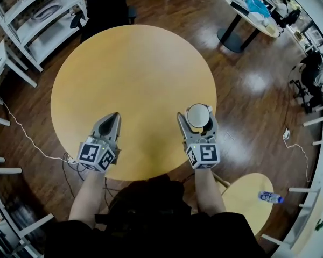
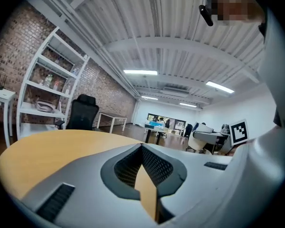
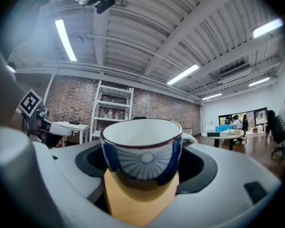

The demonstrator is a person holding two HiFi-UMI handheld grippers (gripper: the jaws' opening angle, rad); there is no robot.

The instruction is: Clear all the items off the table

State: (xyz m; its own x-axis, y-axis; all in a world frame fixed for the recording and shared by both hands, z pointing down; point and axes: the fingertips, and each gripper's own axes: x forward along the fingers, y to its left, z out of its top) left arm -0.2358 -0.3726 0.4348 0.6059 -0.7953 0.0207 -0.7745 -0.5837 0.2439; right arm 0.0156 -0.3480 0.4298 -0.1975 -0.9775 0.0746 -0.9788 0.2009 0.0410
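Note:
A white cup (image 1: 198,115) with a blue fan pattern stands upright at the near right edge of the round yellow table (image 1: 129,69). My right gripper (image 1: 196,115) is shut on the cup (image 3: 141,152), with one jaw against each side. In the right gripper view the tabletop (image 3: 137,201) shows just under the cup. My left gripper (image 1: 115,117) rests over the near left part of the table, shut, with nothing between its jaws. In the left gripper view the left gripper (image 2: 142,147) has its tips meeting over the bare tabletop (image 2: 47,151). No other item shows on the table.
A white shelf rack (image 1: 37,20) and a black office chair (image 1: 105,4) stand beyond the table's far left. Another table (image 1: 253,15) with clutter is at the far right. A small round stool (image 1: 253,198) and a water bottle (image 1: 271,198) lie near right. A cable (image 1: 27,136) trails on the floor.

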